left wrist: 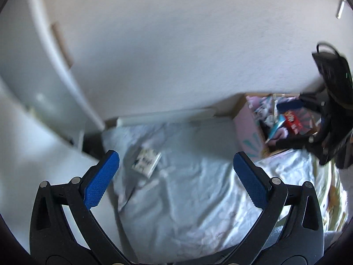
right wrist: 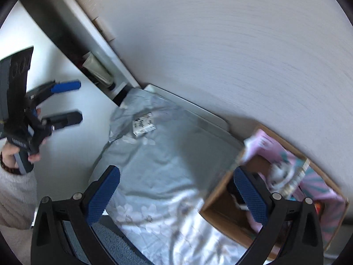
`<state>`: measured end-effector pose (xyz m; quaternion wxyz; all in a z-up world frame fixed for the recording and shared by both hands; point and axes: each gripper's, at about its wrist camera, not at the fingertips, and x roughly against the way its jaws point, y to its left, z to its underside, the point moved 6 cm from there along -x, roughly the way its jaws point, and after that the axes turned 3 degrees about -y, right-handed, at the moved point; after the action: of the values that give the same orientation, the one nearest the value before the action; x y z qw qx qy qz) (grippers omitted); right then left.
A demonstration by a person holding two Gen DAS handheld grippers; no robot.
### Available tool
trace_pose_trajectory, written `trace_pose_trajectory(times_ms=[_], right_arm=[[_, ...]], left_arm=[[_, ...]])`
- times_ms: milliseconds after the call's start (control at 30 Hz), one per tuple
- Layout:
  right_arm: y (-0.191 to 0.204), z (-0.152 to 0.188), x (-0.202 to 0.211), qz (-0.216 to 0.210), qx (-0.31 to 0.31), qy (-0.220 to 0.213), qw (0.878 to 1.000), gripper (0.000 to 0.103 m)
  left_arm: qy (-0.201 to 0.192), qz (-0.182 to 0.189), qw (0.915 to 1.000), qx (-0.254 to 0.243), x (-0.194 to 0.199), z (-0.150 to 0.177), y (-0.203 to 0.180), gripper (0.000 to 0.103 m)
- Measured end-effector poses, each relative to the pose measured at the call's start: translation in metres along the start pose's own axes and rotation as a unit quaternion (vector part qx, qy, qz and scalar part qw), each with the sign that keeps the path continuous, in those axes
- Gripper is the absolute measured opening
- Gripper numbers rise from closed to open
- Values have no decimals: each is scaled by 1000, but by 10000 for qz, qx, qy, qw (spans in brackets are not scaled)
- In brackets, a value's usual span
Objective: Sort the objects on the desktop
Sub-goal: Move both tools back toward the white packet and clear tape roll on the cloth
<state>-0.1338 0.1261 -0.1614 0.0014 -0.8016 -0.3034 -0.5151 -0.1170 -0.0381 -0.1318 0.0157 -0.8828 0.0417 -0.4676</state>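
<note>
Against the wall, a cardboard box (right wrist: 222, 201) holds seemingly pink packages (right wrist: 267, 143).

A small packet (left wrist: 146, 161) lies on the rumpled cloth (left wrist: 187, 198) toward its left, far end. A cardboard box (right wrist: 222, 212) sits at the cloth's right, against the wall (left wrist: 176, 44), with mixed items (left wrist: 286, 121) inside it.

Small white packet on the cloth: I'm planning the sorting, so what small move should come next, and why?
Probably bring the left claw down over the small white packet. Both claws are open and empty, the packet lies alone on the pale cloth, and the cardboard box already holds items.
</note>
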Motion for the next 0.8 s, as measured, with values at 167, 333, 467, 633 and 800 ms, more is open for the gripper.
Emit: trace_pose_trajectory(times_ms=[167,333,467,633,800], right_arm=[[16,-21,-29,40,263,176,9995,103],[41,-36,-67,-51,626,534,9966,103],[57,-46,-100,230,874,569,9943,103],[64,-52,-154,470,986,653,9919,103],[70,-49,-197,477,1335,699,9874,103]], left_arm=[[-143,-714,9971,221,10,41,30,103],[-282,-1147,9898,803,-1,74,44,103],[-476,-1463,9759,1546,-19,93,51,103],[-667,-2257,9545,1833,-54,113,48,102],[-387,-2799,9422,1802,-88,130,42,99]])
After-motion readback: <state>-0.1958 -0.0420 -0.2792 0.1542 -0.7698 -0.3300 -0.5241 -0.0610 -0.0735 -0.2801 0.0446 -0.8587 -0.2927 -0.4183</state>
